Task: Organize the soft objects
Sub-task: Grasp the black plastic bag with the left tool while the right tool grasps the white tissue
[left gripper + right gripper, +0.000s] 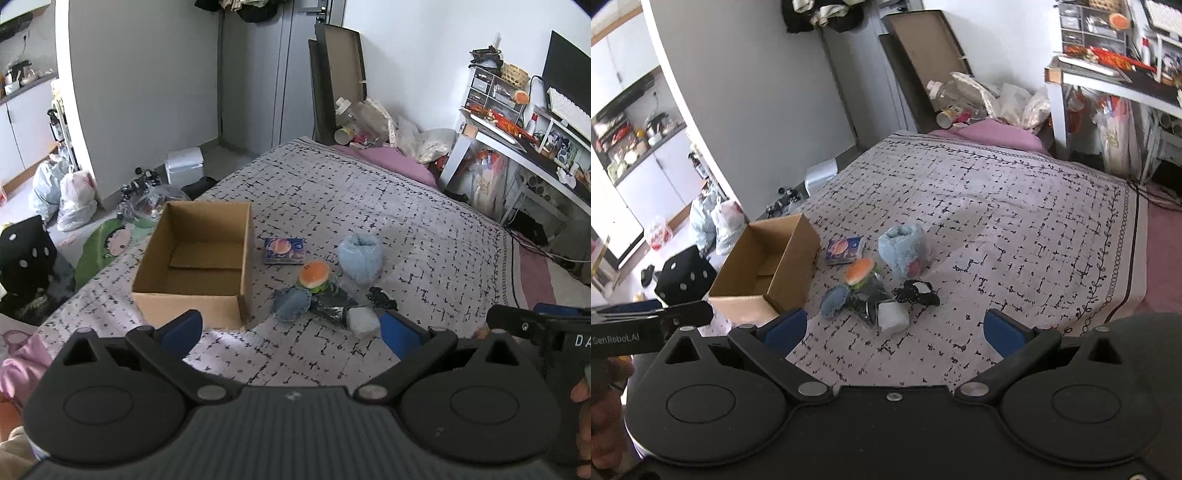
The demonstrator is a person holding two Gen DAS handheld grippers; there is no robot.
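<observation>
— While both grippers are held above the near edge of the bed, what is seen between them?

— Nothing is gripped. The left gripper is spread wide, and the right gripper is likewise held apart, with bare bedspread below each.

— Where is the cardboard box placed?

— It is set upright on the bed, left of the soft things, open at the top; only a flat cardboard piece is seen on its floor.

— And the soft things?

— They are gathered just right of the box. A small picture packet is laid nearest the box, with a fluffy blue plush beside it. A burger toy is set in front of those. Closer still, a blue denim piece, a dark speckled cloth, a black-and-white fabric item and a pale sponge-like block are bunched together, touching one another.
</observation>
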